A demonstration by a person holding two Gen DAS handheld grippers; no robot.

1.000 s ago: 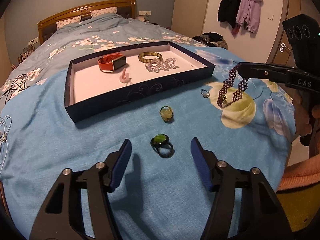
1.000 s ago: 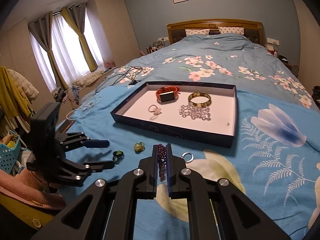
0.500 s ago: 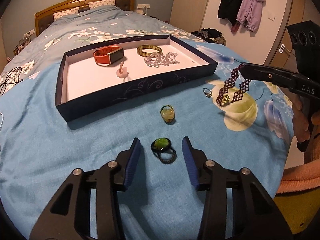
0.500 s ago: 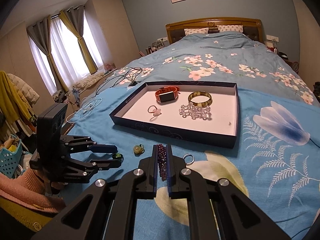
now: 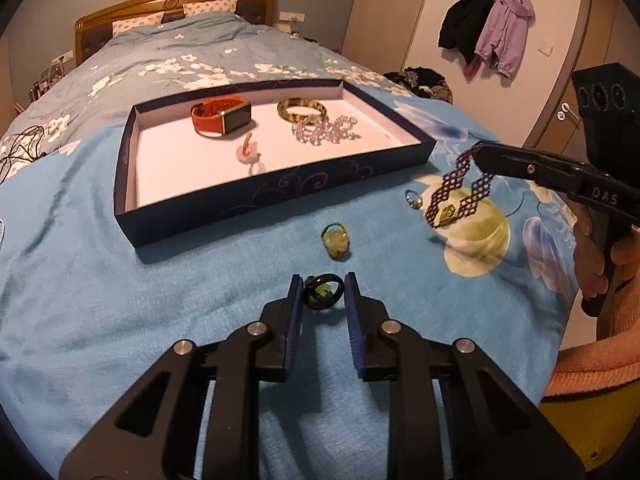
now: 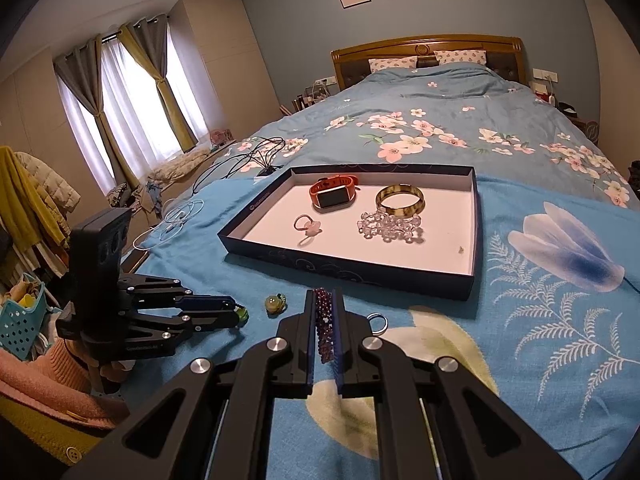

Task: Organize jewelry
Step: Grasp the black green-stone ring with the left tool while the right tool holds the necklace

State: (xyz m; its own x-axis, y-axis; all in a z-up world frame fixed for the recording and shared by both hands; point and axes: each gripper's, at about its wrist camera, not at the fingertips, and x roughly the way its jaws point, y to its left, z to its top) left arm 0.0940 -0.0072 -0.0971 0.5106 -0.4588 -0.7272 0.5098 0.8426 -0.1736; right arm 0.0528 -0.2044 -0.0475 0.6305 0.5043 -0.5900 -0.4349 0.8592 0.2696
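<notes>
A black ring with a green stone (image 5: 323,298) stands on the blue bedspread between the pads of my left gripper (image 5: 323,278). Its jaws are closing and both pads touch the ring. My right gripper (image 6: 323,294) is shut on a purple beaded bracelet (image 6: 325,328), which hangs above the bedspread (image 5: 452,184). The dark blue tray (image 5: 280,188) holds an orange watch (image 5: 220,118), a gold bangle (image 5: 302,109), a clear bead bracelet (image 5: 324,132) and a pink ring (image 5: 248,152). A yellow-green ring (image 5: 336,240) and a silver ring (image 5: 414,200) lie loose in front of the tray.
Black and white cables (image 6: 248,160) lie on the bed left of the tray. A person's hand (image 5: 592,256) and a pink sleeve (image 5: 592,364) are at the right edge. Coats (image 5: 488,36) hang on the far wall. A blue basket (image 6: 18,320) stands beside the bed.
My left gripper's jaws have drawn in from wide apart until they meet the green-stone ring, which has tipped up on edge. My right gripper has kept still with the purple bracelet.
</notes>
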